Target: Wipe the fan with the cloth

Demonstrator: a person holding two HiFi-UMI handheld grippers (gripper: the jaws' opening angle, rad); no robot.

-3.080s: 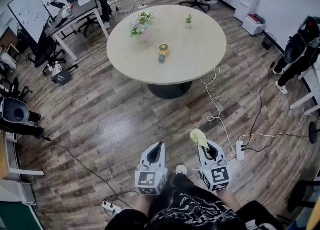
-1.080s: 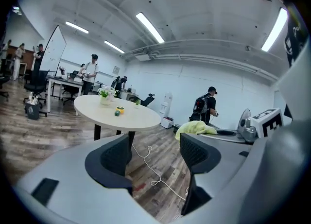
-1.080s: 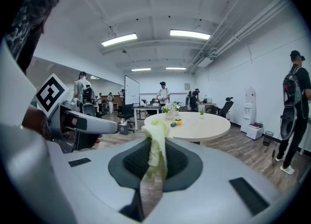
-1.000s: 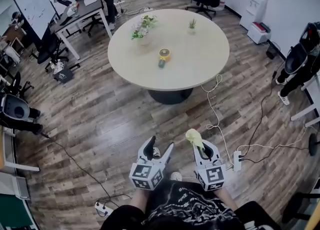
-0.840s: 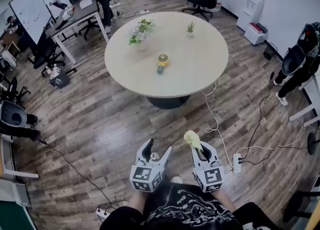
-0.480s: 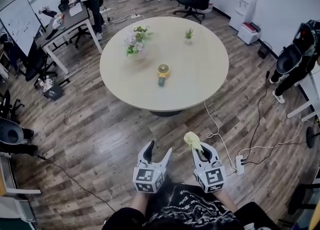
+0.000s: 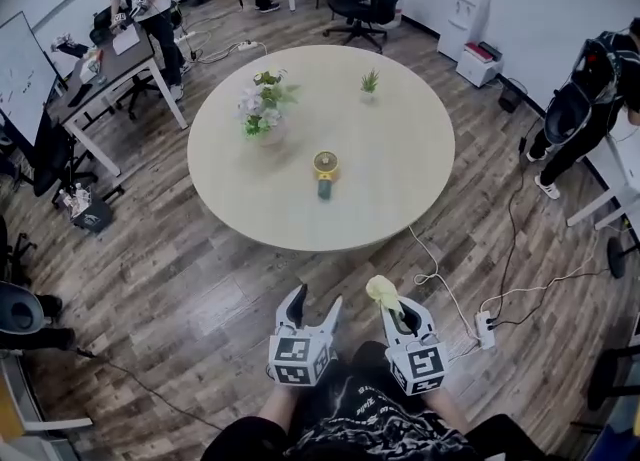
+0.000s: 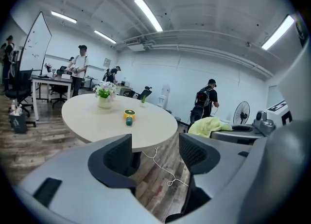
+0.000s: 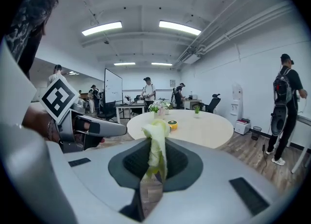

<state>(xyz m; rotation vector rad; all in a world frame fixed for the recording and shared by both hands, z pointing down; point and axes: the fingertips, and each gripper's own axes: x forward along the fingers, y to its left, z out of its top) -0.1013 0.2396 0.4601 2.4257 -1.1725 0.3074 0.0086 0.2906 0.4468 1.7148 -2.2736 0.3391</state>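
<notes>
Closest to the person's body, the left gripper (image 8: pixel 155 151) holds its two fingers (image 8: pixel 116 157) wide apart, and only the floor shows through the gap between them. Just beside it, the right gripper (image 9: pixel 155 162) has its fingers pressed together on the yellow-green cloth (image 9: pixel 156 143). The cloth stands up out of the fingertips in a bunched fold and droops a little at the top. Both grippers hang over the wooden floor (image 7: pixel 200 289), well short of the table. A white cable (image 7: pixel 430 271) runs across the floor ahead and to the right of the right fingers, near a power strip (image 7: pixel 487 327). Farther ahead of both pairs of fingers stands the round pale table (image 7: pixel 400 179). The small yellow fan (image 7: pixel 324 164) sits near its middle, well apart from the fingertips. Beyond the fan and to its left is a vase of flowers (image 7: pixel 262 109), and a small potted plant (image 7: pixel 369 81) stands near the table's far edge.
</notes>
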